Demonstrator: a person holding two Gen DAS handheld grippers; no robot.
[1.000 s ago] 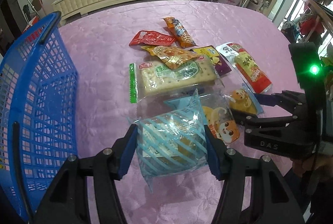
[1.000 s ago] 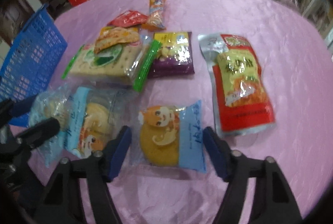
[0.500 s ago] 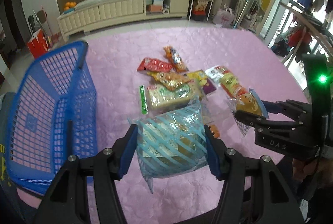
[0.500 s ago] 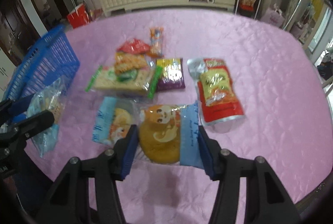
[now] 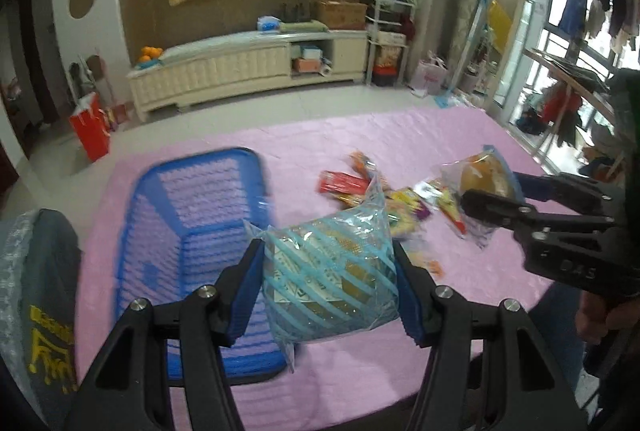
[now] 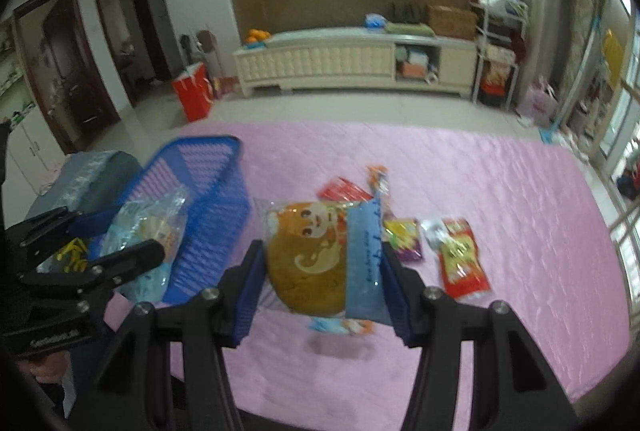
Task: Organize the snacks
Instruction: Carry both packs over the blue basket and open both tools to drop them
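Observation:
My left gripper (image 5: 328, 295) is shut on a blue-striped clear snack bag (image 5: 332, 287) and holds it high above the table, by the right side of the blue basket (image 5: 200, 215). My right gripper (image 6: 320, 291) is shut on an orange cartoon bread packet (image 6: 316, 263), lifted above the pink table. In the left wrist view the right gripper (image 5: 492, 199) shows at the right with its packet (image 5: 480, 179). In the right wrist view the left gripper (image 6: 120, 243) shows at the left by the basket (image 6: 208, 199).
Several snack packets lie on the pink tablecloth (image 6: 500, 191): a red pouch (image 6: 460, 259), a purple-yellow packet (image 6: 404, 239), a red packet (image 6: 344, 191) and an orange stick packet (image 6: 378, 179). A grey chair back (image 5: 48, 271) stands left of the basket.
Both grippers have risen well above the table with their packets. The right gripper closed on the orange bread packet and lifted it. The left gripper moved towards the basket.

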